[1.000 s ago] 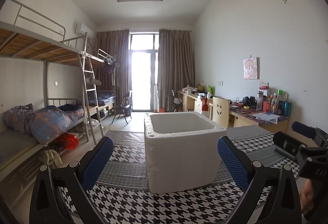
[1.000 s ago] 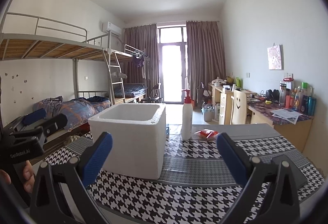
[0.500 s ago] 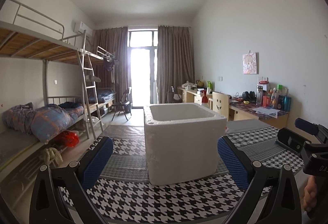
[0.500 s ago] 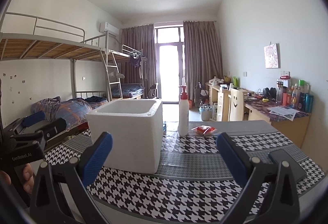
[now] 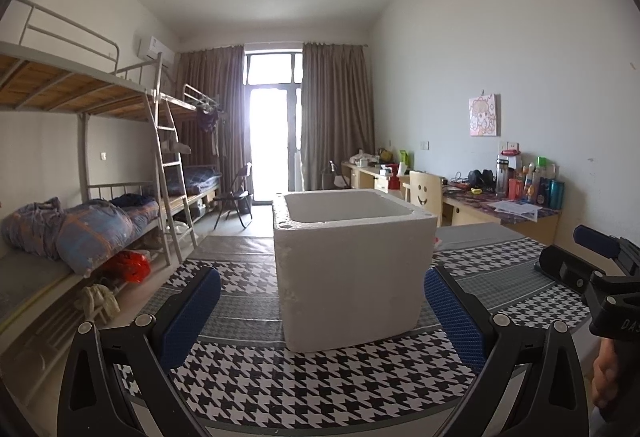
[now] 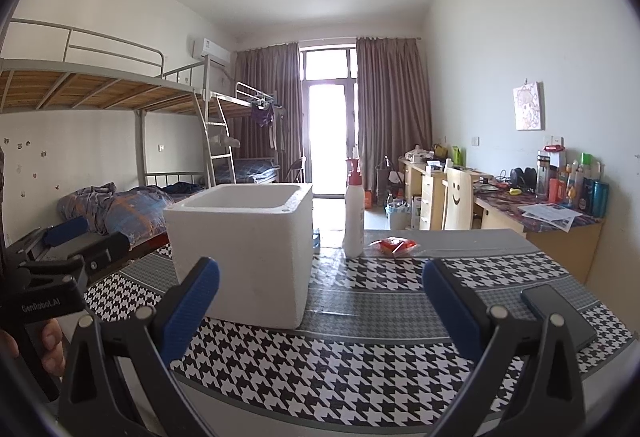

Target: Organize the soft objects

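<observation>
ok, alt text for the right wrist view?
An open right gripper with blue-padded jaws hovers over a black-and-white houndstooth tablecloth, empty. Ahead left stands an open-topped white foam box; behind it are a white pump bottle with a red collar and a small red packet. A black phone lies at right.

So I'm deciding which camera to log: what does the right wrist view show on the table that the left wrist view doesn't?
Only the right wrist view shows the white pump bottle, the red packet beside it and the dark phone near the table's right edge. Only the left wrist view shows the red bag under the bunk. Both show the white foam box on the houndstooth tablecloth, and each view's own gripper, left and right, open and empty.
</observation>
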Tool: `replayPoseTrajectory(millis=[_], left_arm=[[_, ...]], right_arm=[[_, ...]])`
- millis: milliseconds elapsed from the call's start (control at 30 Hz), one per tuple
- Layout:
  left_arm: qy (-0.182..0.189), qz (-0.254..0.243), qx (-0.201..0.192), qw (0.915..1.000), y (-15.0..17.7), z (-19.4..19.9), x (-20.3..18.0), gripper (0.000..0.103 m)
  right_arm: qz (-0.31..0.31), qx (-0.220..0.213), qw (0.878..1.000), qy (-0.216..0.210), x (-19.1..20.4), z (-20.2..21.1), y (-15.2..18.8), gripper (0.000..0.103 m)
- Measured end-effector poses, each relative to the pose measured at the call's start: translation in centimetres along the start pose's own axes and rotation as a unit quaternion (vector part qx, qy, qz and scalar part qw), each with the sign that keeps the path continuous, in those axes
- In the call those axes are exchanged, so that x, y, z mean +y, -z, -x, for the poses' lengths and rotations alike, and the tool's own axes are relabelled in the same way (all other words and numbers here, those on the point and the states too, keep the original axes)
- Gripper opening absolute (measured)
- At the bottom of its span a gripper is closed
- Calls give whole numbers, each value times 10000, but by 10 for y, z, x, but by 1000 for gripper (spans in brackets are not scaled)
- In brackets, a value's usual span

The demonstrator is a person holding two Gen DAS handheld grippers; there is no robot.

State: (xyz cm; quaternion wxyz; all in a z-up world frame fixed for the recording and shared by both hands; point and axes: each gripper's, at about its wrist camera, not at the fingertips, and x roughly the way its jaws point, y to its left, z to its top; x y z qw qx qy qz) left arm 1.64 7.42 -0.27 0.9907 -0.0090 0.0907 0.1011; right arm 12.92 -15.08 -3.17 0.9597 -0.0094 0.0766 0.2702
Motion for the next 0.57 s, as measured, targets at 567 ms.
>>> replayPoseTrajectory(millis=[567], left_arm=[[38, 52, 58, 10000, 1, -2, 3, 102]], right_arm=[[31, 46, 10000, -18, 0, 1, -1, 103]])
